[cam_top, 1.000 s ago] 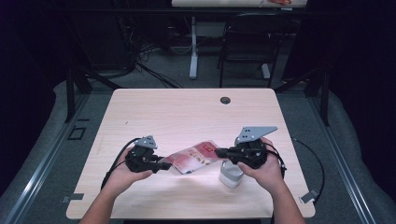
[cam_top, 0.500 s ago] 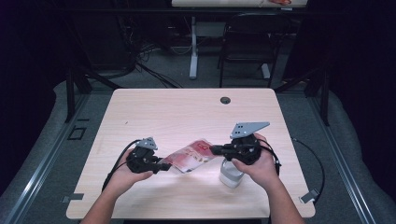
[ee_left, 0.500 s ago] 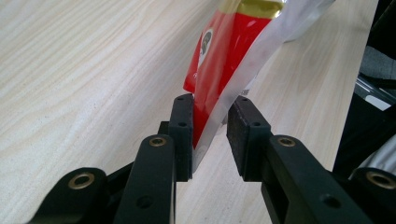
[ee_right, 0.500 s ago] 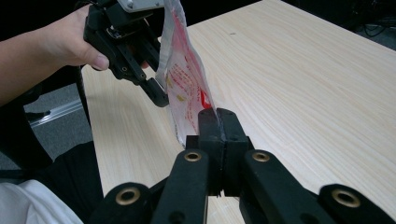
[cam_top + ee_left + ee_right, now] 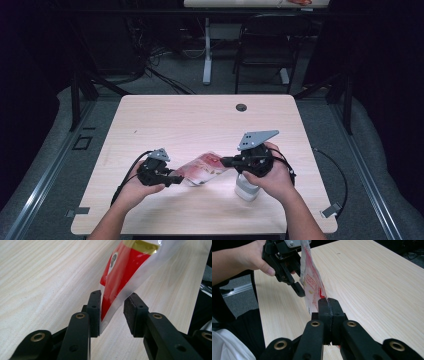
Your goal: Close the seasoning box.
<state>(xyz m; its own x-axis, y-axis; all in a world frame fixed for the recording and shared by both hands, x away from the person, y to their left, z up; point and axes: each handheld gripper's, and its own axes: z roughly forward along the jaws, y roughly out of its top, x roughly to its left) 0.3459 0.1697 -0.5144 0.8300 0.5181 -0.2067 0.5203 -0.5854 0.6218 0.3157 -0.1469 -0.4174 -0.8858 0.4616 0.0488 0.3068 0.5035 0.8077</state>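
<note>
Pinching the packet (image 5: 313, 287), right claw (image 5: 328, 302) level; left claw (image 5: 112, 312) parted.

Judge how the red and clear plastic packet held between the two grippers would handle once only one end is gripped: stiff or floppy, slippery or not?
The packet is probably floppy: it curves between the left gripper and right gripper. Its glossy film looks slippery, and the left gripper's jaws have just been opening, one pad standing clear. It seems light, hanging from a thin edge.

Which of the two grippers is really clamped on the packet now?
The right gripper: its jaws are pressed together on the packet's edge. The left gripper's jaws have just been opening; the packet's other end sits between them, with a gap at one pad.
</note>
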